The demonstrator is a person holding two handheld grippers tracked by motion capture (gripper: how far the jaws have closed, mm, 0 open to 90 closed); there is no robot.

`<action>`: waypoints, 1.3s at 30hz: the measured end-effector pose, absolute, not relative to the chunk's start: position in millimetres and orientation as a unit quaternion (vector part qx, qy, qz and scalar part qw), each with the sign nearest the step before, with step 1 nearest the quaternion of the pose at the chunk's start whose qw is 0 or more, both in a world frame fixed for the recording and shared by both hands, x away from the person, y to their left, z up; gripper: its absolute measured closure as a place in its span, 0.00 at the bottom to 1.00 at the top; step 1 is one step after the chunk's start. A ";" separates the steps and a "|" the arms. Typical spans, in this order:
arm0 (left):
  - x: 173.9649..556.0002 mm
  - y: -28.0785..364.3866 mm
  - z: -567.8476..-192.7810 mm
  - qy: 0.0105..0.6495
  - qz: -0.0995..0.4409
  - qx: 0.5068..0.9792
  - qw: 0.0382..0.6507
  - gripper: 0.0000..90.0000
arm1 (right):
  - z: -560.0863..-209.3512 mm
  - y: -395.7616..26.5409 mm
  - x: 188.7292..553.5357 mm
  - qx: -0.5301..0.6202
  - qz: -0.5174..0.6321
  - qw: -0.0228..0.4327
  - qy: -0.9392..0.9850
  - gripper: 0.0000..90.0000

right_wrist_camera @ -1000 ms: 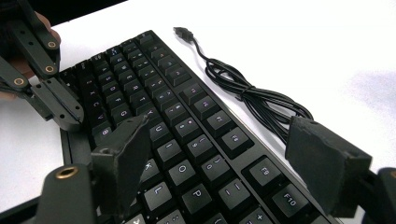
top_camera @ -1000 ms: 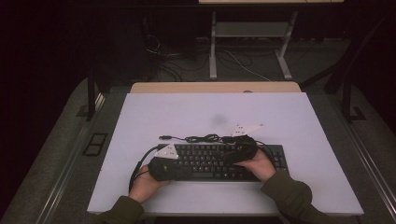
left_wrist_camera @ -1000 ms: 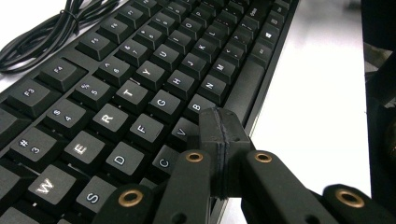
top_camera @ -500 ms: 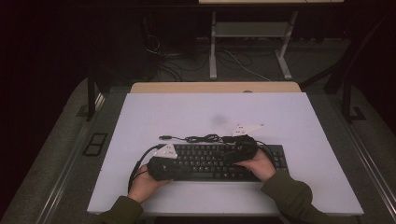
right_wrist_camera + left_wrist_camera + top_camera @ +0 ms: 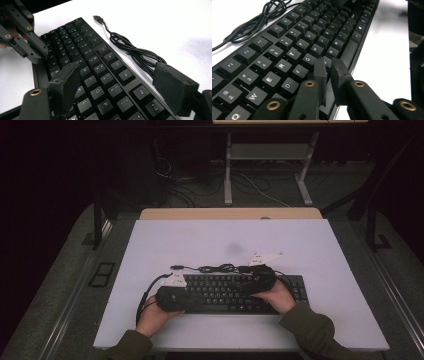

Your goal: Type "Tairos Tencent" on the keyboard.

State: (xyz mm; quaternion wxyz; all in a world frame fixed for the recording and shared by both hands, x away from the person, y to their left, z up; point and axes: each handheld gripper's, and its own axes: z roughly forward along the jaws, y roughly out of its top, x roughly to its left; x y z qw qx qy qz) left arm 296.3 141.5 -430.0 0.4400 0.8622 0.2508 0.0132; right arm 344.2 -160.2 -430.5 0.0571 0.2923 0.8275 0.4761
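A black keyboard [image 5: 220, 292] lies on the white table top [image 5: 210, 240], with its bundled black cable [image 5: 215, 268] and USB plug [image 5: 98, 18] behind it. My left gripper [image 5: 192, 296] lies low over the keyboard's left half. In the left gripper view the keyboard [image 5: 294, 37] runs away under my left gripper [image 5: 328, 63]; its jaws have just been opening and stand a slit apart over the bottom letter row, with nothing between them. My right gripper [image 5: 241, 285] hovers over the right half. In its own view my right gripper [image 5: 117, 68] stands open wide above the keys [image 5: 100, 65].
The cable [image 5: 135, 53] lies coiled just past the keyboard's back edge. A tan desk edge [image 5: 230, 213] lies beyond the white table top. Behind that stand a metal frame [image 5: 227, 170] and floor cables. My left gripper [image 5: 41, 58] shows at the far left of the right gripper view.
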 end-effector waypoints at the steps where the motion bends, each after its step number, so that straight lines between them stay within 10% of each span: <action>1: 296.6 141.9 -429.9 0.252 0.014 0.861 0.441 0.87 | -430.5 -160.3 344.3 0.292 0.476 0.057 0.827 0.24; 16: 300.1 141.3 -432.2 0.274 0.048 0.848 0.451 0.43 | -429.2 -162.9 342.5 0.292 0.475 0.041 0.829 0.47; 28: 301.3 139.1 -434.3 0.279 0.051 0.847 0.450 0.34 | -424.5 -171.3 336.5 0.262 0.466 0.020 0.845 0.93; 39: 302.2 137.3 -435.2 0.283 0.052 0.844 0.452 0.27 | -420.1 -187.9 329.5 0.247 0.473 -0.006 0.845 0.99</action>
